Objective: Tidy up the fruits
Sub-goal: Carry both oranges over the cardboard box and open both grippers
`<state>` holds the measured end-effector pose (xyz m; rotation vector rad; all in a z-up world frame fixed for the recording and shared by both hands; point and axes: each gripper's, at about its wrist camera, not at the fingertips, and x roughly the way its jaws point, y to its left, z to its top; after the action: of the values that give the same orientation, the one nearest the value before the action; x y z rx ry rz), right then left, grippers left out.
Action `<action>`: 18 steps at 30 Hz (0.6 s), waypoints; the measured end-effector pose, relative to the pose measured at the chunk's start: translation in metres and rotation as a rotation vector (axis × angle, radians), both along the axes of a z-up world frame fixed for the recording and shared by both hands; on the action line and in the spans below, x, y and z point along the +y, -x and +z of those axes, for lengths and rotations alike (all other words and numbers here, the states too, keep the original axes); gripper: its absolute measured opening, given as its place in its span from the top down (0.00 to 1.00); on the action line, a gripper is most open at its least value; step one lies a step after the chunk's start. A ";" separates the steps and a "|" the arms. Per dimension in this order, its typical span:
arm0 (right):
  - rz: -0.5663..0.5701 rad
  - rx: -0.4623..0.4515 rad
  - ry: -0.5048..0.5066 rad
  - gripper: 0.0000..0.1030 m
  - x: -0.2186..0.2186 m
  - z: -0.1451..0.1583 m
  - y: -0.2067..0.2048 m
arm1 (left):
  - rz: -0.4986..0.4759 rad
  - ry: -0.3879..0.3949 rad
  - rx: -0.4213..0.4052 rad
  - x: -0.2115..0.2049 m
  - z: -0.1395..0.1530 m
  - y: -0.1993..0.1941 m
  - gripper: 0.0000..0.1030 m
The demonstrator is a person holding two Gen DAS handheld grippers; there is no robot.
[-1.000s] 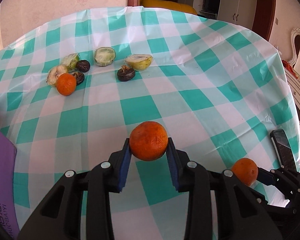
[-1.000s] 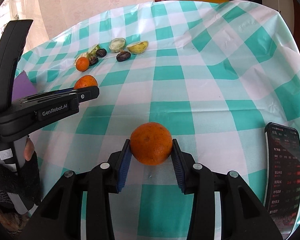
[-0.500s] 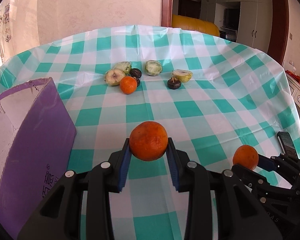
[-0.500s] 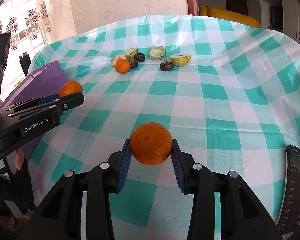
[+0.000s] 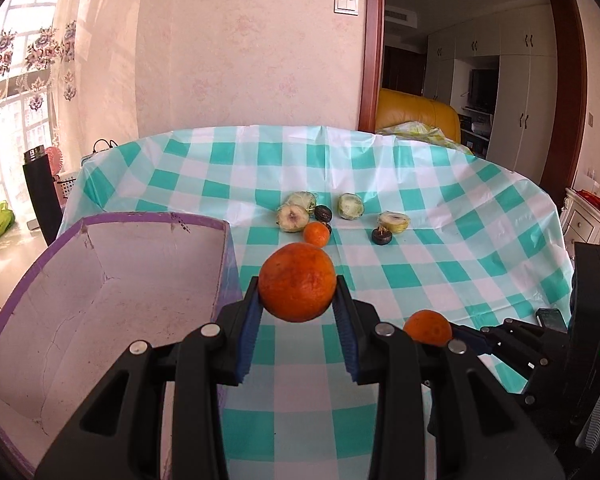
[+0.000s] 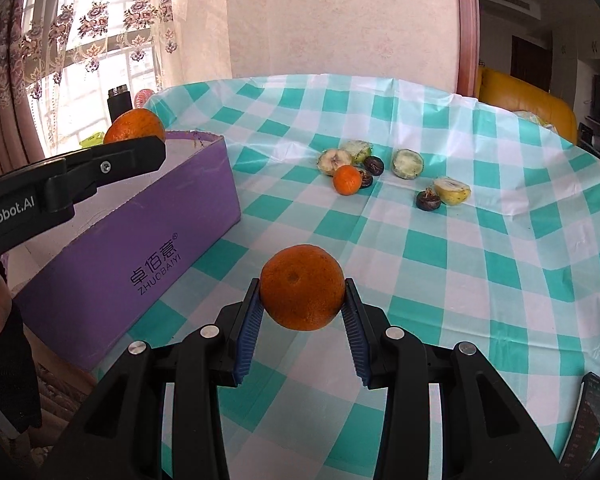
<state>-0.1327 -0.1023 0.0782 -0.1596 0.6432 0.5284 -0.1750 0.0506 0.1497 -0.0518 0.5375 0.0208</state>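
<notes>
1. My left gripper (image 5: 296, 300) has its jaws clamped on an orange (image 5: 297, 281), blue pads pressing both its flanks. The right gripper (image 6: 302, 304) grips a second orange (image 6: 302, 287) the same way. Both fruits are held clear of the bench (image 6: 440, 248).
2. Against a second ago: both grips are unchanged, but each view has tilted up. The left wrist view then showed only checked cloth; now it takes in the wall, a doorway and the open purple box (image 5: 100, 280), which was a sliver at the left edge before.
3. The left orange now sits just right of the box's near wall in the picture.
4. The left wrist view looks into the box: pale interior, nothing visible in it. The right wrist view shows the box's outer side with printed lettering, and the left gripper with its orange up by the box's far rim.
5. The loose fruit pile (image 6: 360, 168) lies well beyond both grippers: a small orange, dark round fruits, cut halves. I cannot identify the halves.
6. A phone (image 6: 588, 420) is cut off at the right wrist view's lower right edge; a gloved hand (image 6: 8, 360) is half out of frame at left.
</notes>
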 end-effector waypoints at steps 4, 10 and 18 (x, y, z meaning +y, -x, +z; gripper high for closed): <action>0.068 -0.017 -0.005 0.61 0.028 0.017 0.001 | 0.054 0.006 0.000 0.030 0.012 0.017 0.65; 0.189 -0.088 -0.007 0.61 0.086 0.050 0.006 | 0.178 -0.024 0.011 0.088 0.019 0.033 0.65; 0.330 -0.080 0.063 0.61 0.169 0.049 0.010 | 0.337 -0.003 0.109 0.167 -0.007 0.046 0.65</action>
<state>-0.1429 0.0668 0.1273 -0.3484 0.5585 0.8155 -0.2212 0.2176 0.1430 -0.1388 0.6328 0.3545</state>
